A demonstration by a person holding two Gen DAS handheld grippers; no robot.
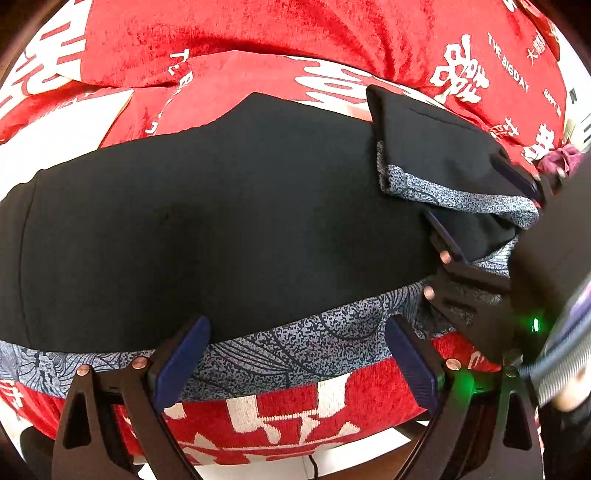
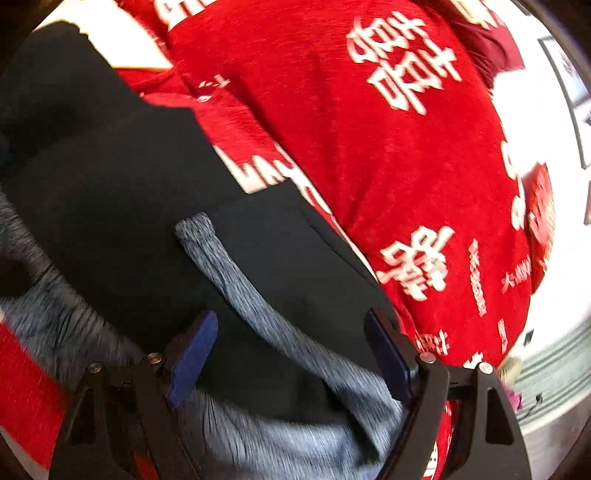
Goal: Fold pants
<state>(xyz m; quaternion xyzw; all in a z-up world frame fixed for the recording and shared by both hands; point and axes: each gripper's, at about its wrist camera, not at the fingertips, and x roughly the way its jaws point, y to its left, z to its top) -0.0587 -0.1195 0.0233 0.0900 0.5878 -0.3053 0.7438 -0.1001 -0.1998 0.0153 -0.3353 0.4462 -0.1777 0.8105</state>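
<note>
Black pants (image 1: 207, 221) with a grey patterned inner lining lie folded across a red blanket. My left gripper (image 1: 299, 350) is open and empty, its blue-padded fingers just above the pants' near grey-edged hem (image 1: 295, 350). My right gripper (image 2: 291, 354) is open, its fingers spread on either side of a turned-over black flap with a grey band (image 2: 258, 295); it also shows in the left wrist view (image 1: 480, 206) at the pants' right end. The right wrist view is blurred by motion.
The red blanket (image 1: 258, 29) with white characters covers the whole surface and bunches up behind the pants. A white area (image 2: 546, 122) and a striped edge (image 2: 554, 369) lie to the right. A small purple thing (image 1: 561, 158) sits at the far right.
</note>
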